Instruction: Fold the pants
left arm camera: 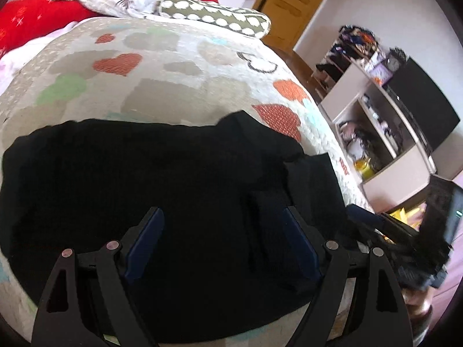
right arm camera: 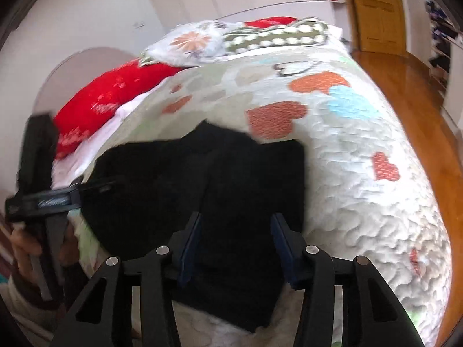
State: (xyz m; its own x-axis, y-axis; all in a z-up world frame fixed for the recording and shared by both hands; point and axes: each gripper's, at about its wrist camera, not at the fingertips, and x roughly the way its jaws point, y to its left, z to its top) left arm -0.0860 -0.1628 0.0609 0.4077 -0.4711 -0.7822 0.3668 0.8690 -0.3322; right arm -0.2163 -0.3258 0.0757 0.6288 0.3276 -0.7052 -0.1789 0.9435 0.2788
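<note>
Both grippers are seen with jaws spread and nothing held: the left gripper and the right gripper are poised low over the black pants, which fill the lower centre of each view, laid flat on the heart-patterned quilt. A narrower doubled panel is seen lying on top at the right. A fold appears already made, so a further fold is judged to be in hand. Next, an edge must be pinched by each gripper and carried across evenly.
</note>
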